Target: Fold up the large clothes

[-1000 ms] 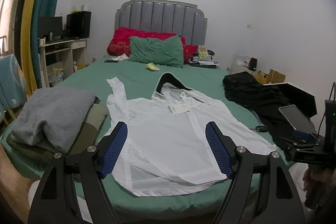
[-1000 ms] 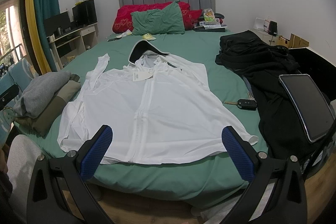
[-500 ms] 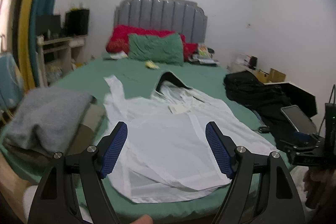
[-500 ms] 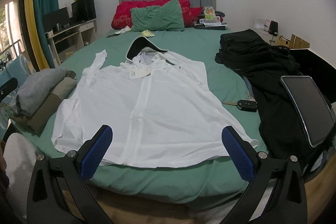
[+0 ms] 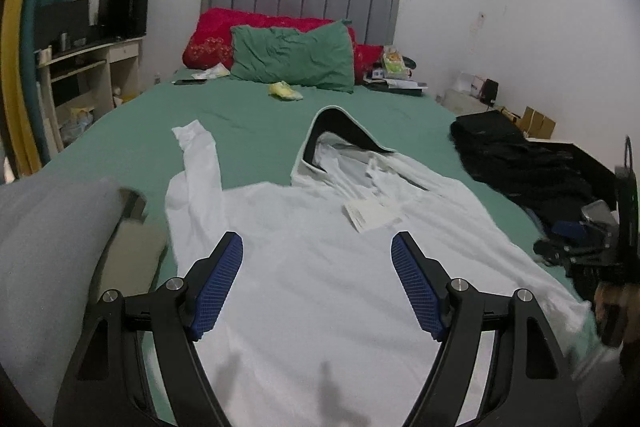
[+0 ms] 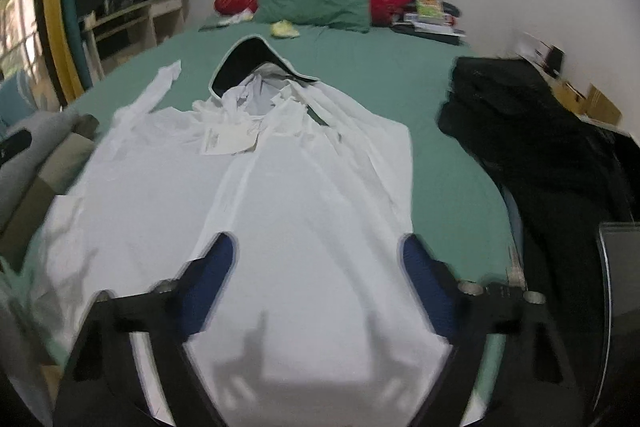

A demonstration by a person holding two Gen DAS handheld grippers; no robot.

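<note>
A large white hooded jacket (image 5: 312, 267) lies flat, front up, on the green bed (image 5: 256, 131), hood toward the headboard. It also shows in the right wrist view (image 6: 304, 211). A paper tag (image 5: 370, 215) lies on its chest. One sleeve (image 5: 200, 155) stretches up at the left. My left gripper (image 5: 318, 287) is open and empty, low over the jacket's lower left part. My right gripper (image 6: 318, 287) is open and empty, low over the hem; its view is blurred.
A pile of black clothes (image 5: 520, 159) lies on the bed's right side, with a tablet (image 6: 620, 267) near it. Folded grey and olive clothes (image 5: 52, 227) sit at the left. Green and red pillows (image 5: 292, 57) lie at the headboard. A desk (image 5: 80, 67) stands left.
Both grippers have moved forward and down toward the jacket, which now fills more of each view. Both stay open and empty.
</note>
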